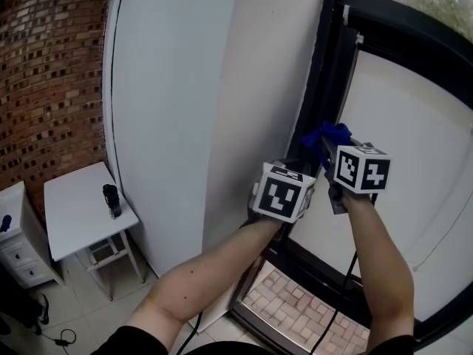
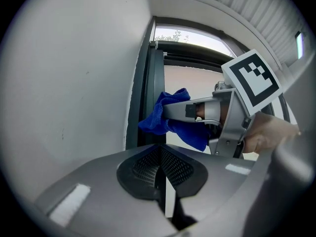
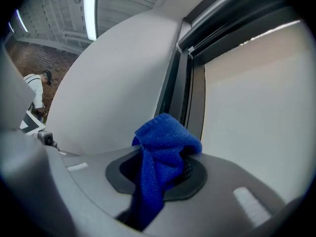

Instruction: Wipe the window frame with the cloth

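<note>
Right gripper (image 1: 327,148), centre-right of frame: fingers clenched on blue cloth (image 1: 334,133), held against the dark window frame (image 1: 325,58). Left gripper (image 2: 160,174) just beside it, fingers closed together, nothing between.

Left forearm (image 1: 214,272) and right forearm (image 1: 380,261) reach forward, side by side. Left gripper (image 2: 160,169): jaws pressed together, nothing between. Right gripper (image 3: 165,169): jaws clamped on blue cloth (image 3: 165,135).

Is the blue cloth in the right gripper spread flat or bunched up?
Bunched up: the blue cloth is crumpled into folds, clamped in the right gripper, a wad poking out toward the window frame.
</note>
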Demonstrator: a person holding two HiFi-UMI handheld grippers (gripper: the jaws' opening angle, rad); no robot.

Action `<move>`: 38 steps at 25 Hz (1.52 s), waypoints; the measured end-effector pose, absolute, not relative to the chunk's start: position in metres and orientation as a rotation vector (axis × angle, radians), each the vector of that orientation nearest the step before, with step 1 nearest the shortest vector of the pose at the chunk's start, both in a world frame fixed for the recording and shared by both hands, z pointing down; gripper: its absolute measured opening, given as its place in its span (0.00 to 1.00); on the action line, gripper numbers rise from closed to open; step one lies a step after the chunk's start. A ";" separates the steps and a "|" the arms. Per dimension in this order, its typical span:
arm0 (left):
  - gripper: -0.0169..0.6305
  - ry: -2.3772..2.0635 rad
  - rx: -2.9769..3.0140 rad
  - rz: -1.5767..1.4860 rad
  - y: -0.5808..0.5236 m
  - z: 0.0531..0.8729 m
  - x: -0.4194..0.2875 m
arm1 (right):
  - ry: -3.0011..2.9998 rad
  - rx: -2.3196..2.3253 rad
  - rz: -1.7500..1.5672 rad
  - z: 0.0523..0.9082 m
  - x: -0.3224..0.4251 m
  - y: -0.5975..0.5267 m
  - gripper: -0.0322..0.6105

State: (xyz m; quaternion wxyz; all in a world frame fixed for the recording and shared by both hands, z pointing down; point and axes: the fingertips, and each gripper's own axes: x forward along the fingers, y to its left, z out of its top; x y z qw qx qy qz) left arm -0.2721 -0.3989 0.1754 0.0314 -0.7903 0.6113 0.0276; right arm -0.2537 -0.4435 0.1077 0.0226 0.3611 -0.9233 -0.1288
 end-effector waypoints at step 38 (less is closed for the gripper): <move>0.01 1.644 -2.443 0.194 -0.412 0.065 -0.258 | -2.862 1.304 -0.690 -0.058 -0.257 -0.431 0.18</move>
